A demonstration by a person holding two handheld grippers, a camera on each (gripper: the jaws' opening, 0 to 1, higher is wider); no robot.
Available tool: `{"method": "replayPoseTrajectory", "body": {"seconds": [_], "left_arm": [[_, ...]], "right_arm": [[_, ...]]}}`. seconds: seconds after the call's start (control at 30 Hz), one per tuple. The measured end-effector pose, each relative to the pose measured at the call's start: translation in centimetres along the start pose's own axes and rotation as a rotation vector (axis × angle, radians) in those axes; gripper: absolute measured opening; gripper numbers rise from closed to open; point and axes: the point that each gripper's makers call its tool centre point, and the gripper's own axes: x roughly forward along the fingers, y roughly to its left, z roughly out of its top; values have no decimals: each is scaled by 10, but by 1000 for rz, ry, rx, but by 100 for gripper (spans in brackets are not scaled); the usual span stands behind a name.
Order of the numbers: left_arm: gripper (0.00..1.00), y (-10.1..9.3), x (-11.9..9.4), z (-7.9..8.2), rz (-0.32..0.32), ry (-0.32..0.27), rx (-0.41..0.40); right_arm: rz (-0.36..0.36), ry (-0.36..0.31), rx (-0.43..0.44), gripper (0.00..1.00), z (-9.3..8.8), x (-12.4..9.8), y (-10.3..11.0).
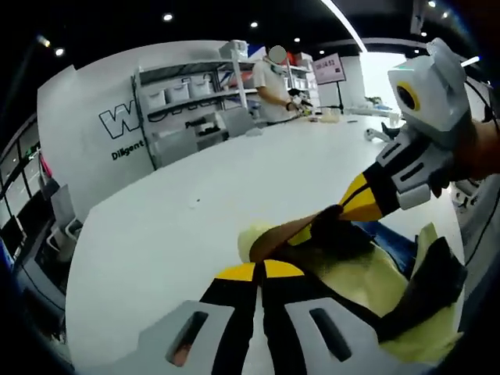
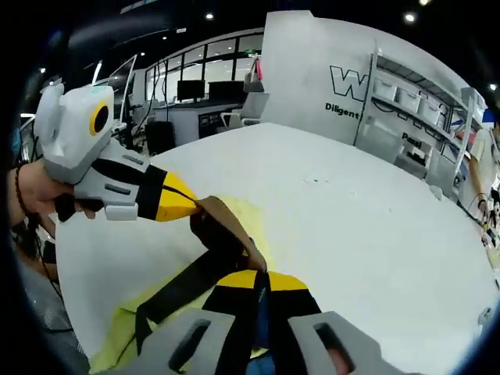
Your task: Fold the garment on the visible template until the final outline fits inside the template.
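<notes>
Both grippers pinched one raised fold of the garment (image 1: pixel 375 289).
Left gripper (image 1: pixel 262 272) and right gripper (image 2: pixel 258 280) were each clamped on its dark fabric, tips nearly touching above the yellow template (image 2: pixel 133 320).

So the bench (image 1: pixel 195 203) is a big white one with a rounded edge, and most of its top is bare. At the near end a pale yellow template (image 2: pixel 250 215) lies flat on it. On that sits the garment (image 1: pixel 344 242), dark with brown and blue bits, bunched up rather than flat. Way over at the far end there's some small stuff (image 1: pixel 332 116) on the bench, too small and blurry to make out.
</notes>
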Motion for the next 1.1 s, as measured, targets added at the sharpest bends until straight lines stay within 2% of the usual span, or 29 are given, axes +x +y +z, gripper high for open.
{"method": "replayPoseTrajectory", "body": {"seconds": [0.3, 0.57, 0.73, 0.97, 1.1], "left_arm": [[0, 15, 10, 15, 9, 23, 57], [0, 22, 27, 25, -18, 43, 125], [0, 28, 37, 28, -23, 52, 125], [0, 33, 54, 24, -44, 99, 131], [0, 37, 63, 26, -61, 98, 115]], "right_arm": [[-22, -25, -47, 0, 17, 4, -22], [-45, -28, -72, 0, 26, 13, -45], [-58, -23, -114, 0, 28, 23, -52], [-59, -12, -126, 0, 27, 40, -64], [-69, 5, -145, 0, 25, 47, -72]]}}
